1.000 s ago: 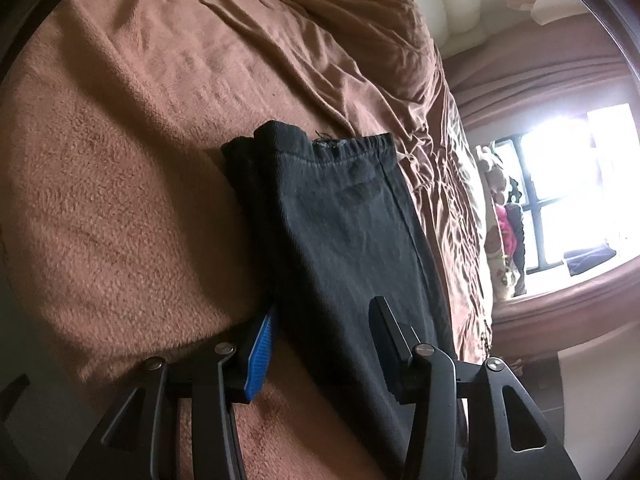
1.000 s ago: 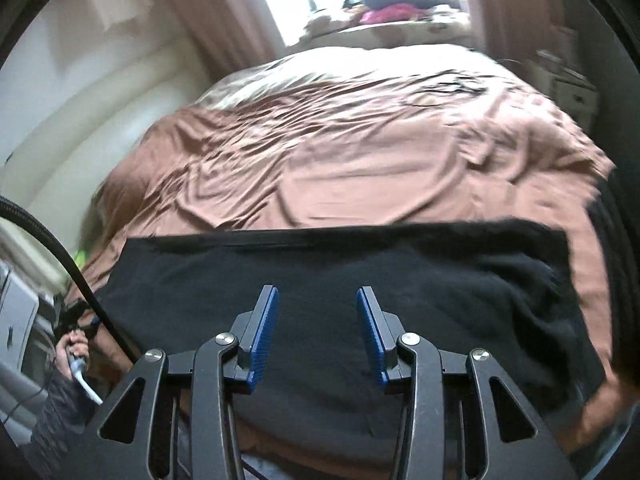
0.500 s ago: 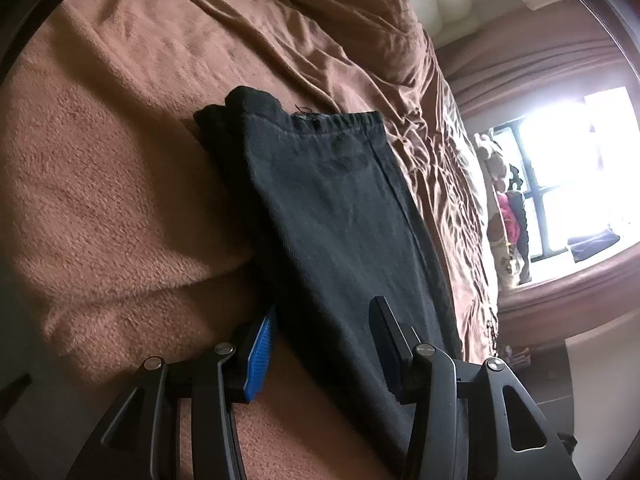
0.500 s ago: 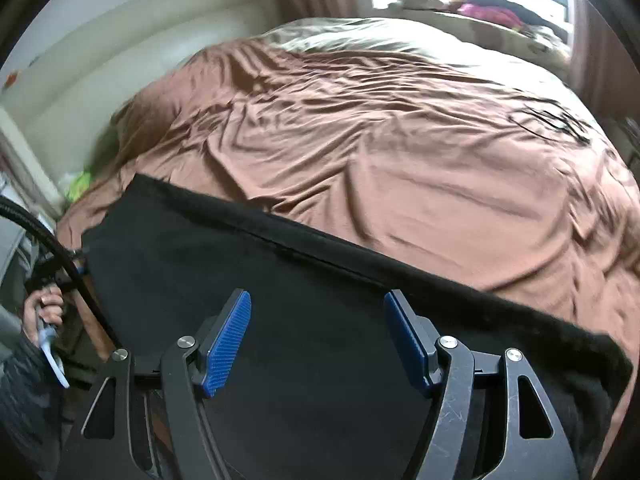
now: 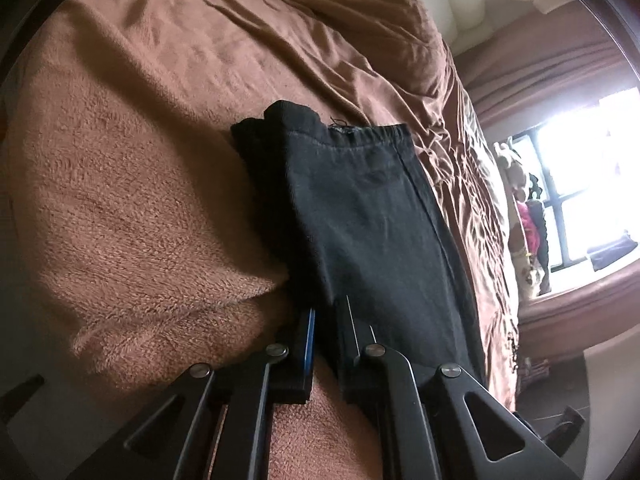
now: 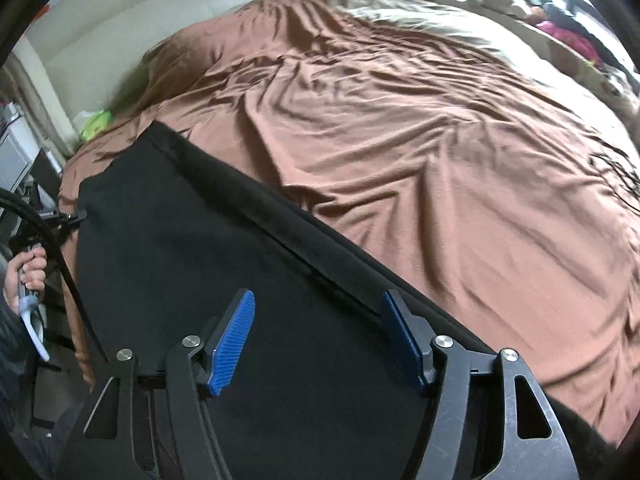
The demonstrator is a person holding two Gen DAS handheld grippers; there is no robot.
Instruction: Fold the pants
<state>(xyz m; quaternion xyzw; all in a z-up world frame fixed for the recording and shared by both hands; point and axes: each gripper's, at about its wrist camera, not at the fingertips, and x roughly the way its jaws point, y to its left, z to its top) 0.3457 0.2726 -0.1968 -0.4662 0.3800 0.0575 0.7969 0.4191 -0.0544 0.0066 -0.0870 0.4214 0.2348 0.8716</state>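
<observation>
Black pants (image 5: 360,208) lie folded lengthwise on a brown bed, elastic waistband at the far end. My left gripper (image 5: 326,308) is at their near left edge, its jaws closing, with a fold of the black cloth pinched between the pads. In the right wrist view the same pants (image 6: 180,248) run as a long dark strip from lower right to upper left. My right gripper (image 6: 320,300) hovers over the strip near its far seam. Its jaws are closing but still wide apart, and no cloth is caught between the blue pads (image 6: 234,340).
A wrinkled brown sheet (image 6: 400,140) covers the bed, and a fleecy brown blanket (image 5: 120,200) lies left of the pants. A pale headboard (image 6: 140,40) and a green item (image 6: 96,122) are at the far end. A hand (image 6: 28,276) and black cable (image 6: 60,248) are at the left. A bright window (image 5: 580,184) holds clutter.
The left jaws have come together on the pants' near edge. The right gripper has swept sideways along the pants and rolled, so the strip now runs diagonally; its jaws stand wider than a second ago.
</observation>
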